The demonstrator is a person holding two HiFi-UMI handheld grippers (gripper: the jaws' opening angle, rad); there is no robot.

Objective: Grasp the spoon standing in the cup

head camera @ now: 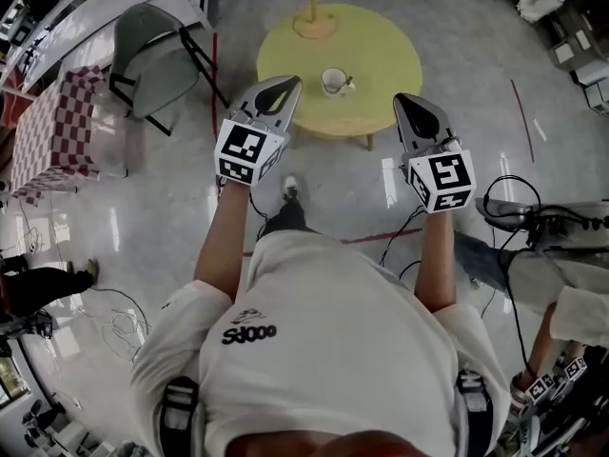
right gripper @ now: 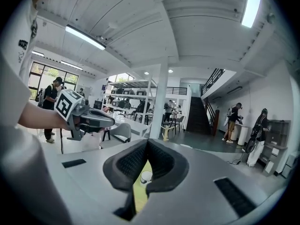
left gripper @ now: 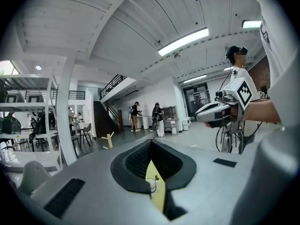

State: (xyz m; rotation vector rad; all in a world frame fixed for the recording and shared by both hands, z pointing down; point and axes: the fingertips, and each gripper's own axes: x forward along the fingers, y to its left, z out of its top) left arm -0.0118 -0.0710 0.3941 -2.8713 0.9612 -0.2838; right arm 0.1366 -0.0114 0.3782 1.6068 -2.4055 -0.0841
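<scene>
Two grippers, the left gripper (head camera: 292, 82) and the right gripper (head camera: 402, 98), near one round yellow table (head camera: 381, 50) bearing one cup (head camera: 332, 82), one spoon (head camera: 348, 85) and one wooden stand (head camera: 314, 19); far left, one grey chair (head camera: 150, 50).

Was an open lab/workshop hall, not a home. Polished concrete floor (head camera: 143, 208) with loose cables (head camera: 119, 324) at lower left. Strip lights (left gripper: 183, 41) on a high ceiling. Staircase (right gripper: 199, 118) right of centre, mezzanine (right gripper: 136, 89) with desks mid-frame, people (right gripper: 233, 121) standing around kit at right.
</scene>
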